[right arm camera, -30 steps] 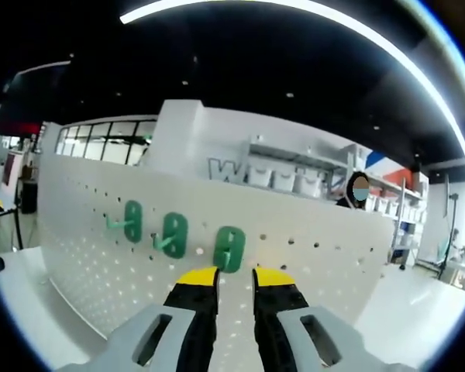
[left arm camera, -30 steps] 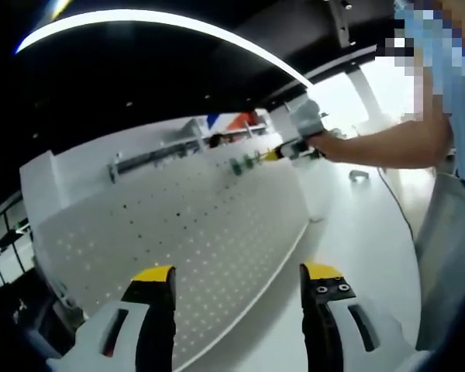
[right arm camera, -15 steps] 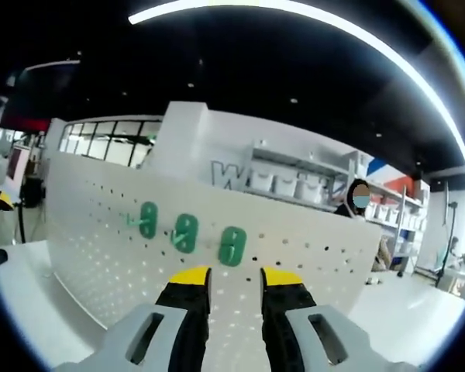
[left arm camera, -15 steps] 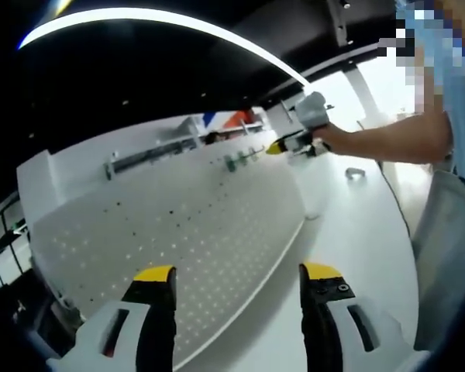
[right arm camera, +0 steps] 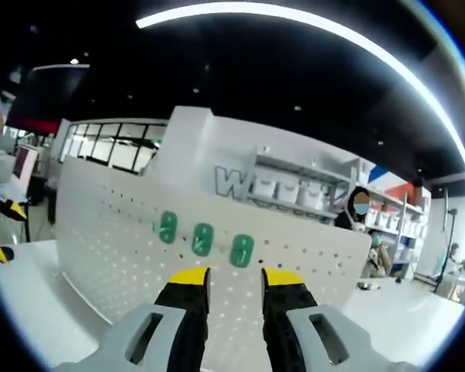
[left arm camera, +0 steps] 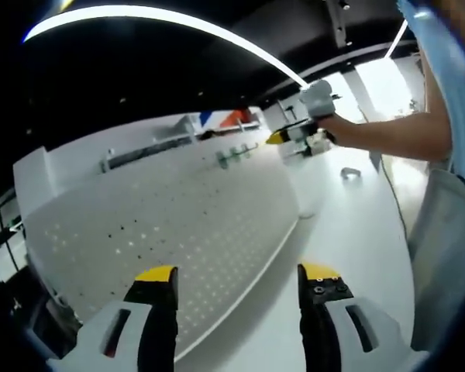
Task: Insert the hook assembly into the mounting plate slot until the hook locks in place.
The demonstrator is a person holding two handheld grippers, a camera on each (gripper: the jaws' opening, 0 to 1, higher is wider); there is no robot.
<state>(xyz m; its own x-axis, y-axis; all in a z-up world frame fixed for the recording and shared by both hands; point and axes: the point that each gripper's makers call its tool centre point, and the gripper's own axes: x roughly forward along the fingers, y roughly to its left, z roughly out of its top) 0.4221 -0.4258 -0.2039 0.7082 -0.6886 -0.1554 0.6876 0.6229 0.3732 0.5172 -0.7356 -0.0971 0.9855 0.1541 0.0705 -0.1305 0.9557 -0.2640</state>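
Observation:
A white pegboard (right arm camera: 124, 240) stands upright on the white table, with three green hooks (right arm camera: 202, 239) hanging side by side in its holes. My right gripper (right arm camera: 236, 277) faces the rightmost hook (right arm camera: 241, 250) from a short way back, jaws a narrow gap apart, nothing between them. In the left gripper view the pegboard (left arm camera: 178, 225) runs away from me, with the green hooks (left arm camera: 232, 155) small at its far end. There a hand holds the right gripper (left arm camera: 283, 138) just off the board. My left gripper (left arm camera: 237, 272) stands wide open over the board's near edge, holding nothing.
The white table (left arm camera: 349, 232) stretches along the pegboard's foot. A small grey object (left arm camera: 349, 172) lies on it past the board's end. The person's arm (left arm camera: 387, 136) and clothes fill the right side. Shelves and another person (right arm camera: 360, 213) stand behind the board.
The right gripper has drawn back from the rightmost green hook and its jaws have parted a little; the hook stays on the board. The left gripper has barely moved.

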